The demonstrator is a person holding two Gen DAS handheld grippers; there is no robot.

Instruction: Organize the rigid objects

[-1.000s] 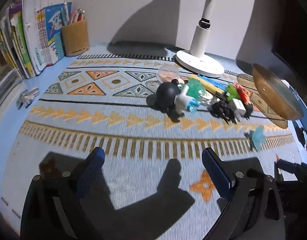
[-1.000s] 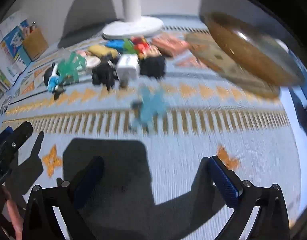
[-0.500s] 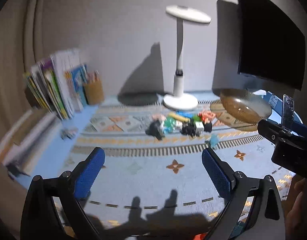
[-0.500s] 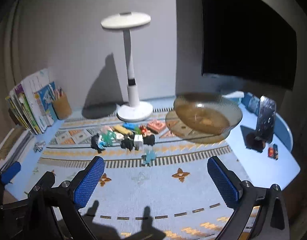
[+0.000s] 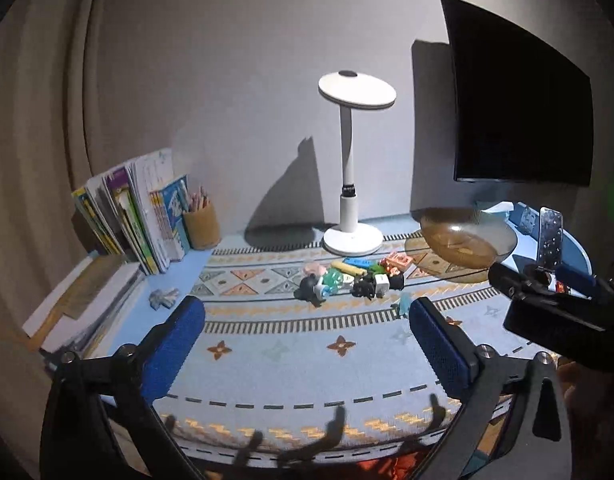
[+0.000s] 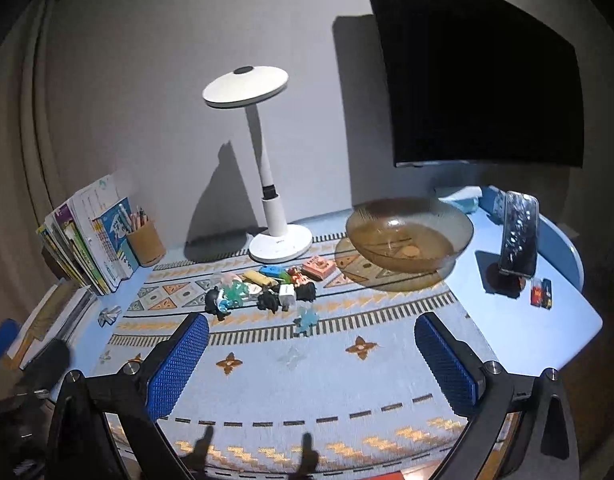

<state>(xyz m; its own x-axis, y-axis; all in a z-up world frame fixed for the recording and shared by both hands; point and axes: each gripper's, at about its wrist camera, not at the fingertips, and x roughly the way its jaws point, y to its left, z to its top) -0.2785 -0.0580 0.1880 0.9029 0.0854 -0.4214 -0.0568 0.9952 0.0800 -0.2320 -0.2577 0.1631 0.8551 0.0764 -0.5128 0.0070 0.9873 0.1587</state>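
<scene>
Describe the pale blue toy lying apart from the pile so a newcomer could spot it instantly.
Start at the white desk lamp and drop to the toy pile on the patterned mat. Just nearer the camera, on the rail-like stripe, lies the pale blue toy, alone and star-like, unlike its clustered neighbours.

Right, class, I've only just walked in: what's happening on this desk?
A person holds two tongs, left and right, both open and empty above the near edge of the patterned mat. The small toys sit clustered by the white lamp. The amber glass bowl awaits; nothing is sorted yet.
</scene>
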